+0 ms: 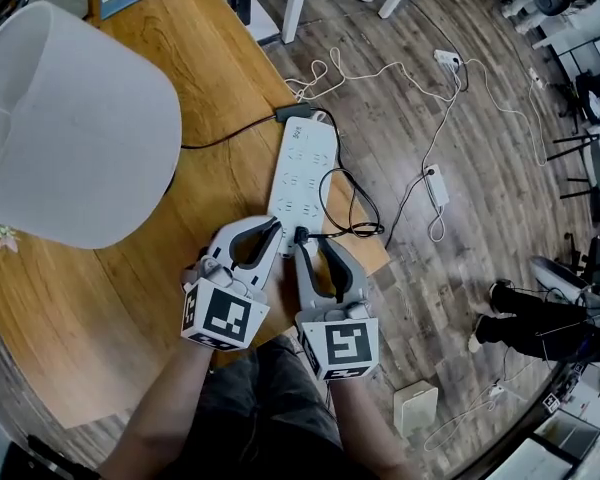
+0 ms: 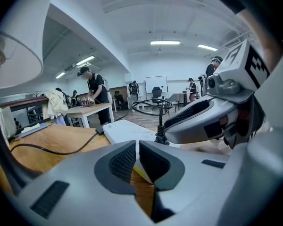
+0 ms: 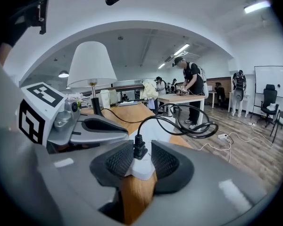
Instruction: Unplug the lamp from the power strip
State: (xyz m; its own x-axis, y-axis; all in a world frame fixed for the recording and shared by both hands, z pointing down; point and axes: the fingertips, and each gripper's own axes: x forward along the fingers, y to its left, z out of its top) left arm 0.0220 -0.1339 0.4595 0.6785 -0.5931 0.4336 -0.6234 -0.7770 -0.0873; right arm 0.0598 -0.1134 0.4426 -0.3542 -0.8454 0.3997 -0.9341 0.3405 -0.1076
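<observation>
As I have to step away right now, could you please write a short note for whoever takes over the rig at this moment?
Left gripper: jaws nearly closed, empty, tips at the near end of the power strip.
Right gripper: jaws open around the black plug, not clamping it.
Things: the strip lies on the wooden table beside the lamp; the plug stands in its near end.
Done: both grippers are placed.
Left: close on the plug and pull it out, probably while steadying the strip.
</observation>
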